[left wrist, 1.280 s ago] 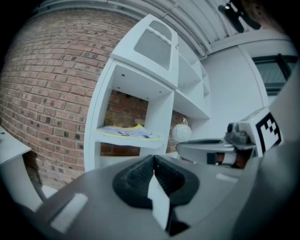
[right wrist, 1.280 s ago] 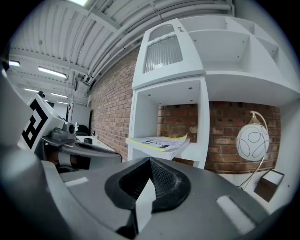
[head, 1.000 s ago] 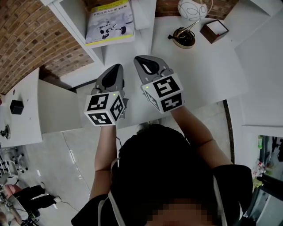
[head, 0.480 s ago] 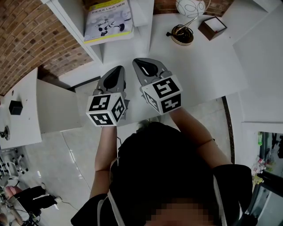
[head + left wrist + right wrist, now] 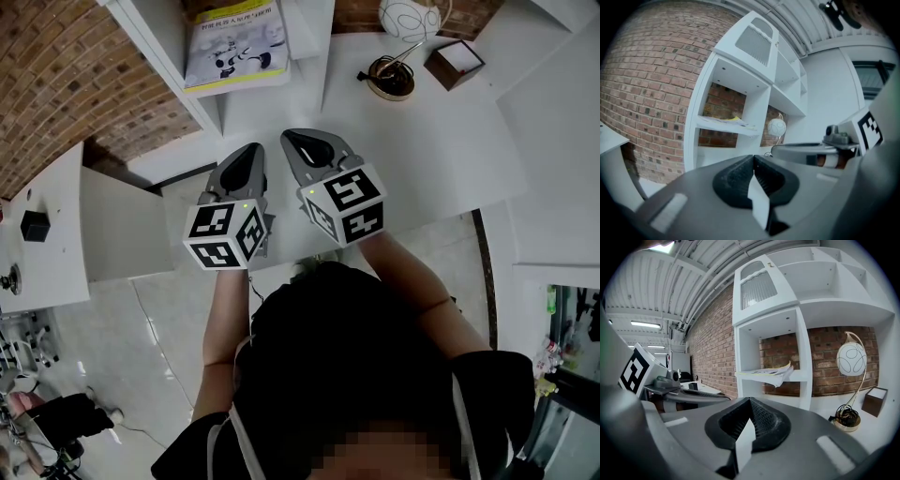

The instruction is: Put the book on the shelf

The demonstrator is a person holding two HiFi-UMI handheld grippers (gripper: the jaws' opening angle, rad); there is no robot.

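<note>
**Book** (image 5: 234,47): upper centre of the head view, lying flat in the white shelf (image 5: 155,42). In the right gripper view its front edge overhangs the board a little. Nothing of yours touches it, so placement looks complete.

**Your left gripper** (image 5: 248,152): mid-frame, jaws pressed fully together with nothing between them, well apart from the book.

**Your right gripper** (image 5: 306,139): just beside the left, jaws likewise closed and empty.

**Lamp** (image 5: 405,19) and brown box (image 5: 455,64): upper right, on the white desk (image 5: 441,150).

**Handling note:** draw both grippers straight back with the jaws closed. Avoid the overhanging book edge and the lamp.
</note>
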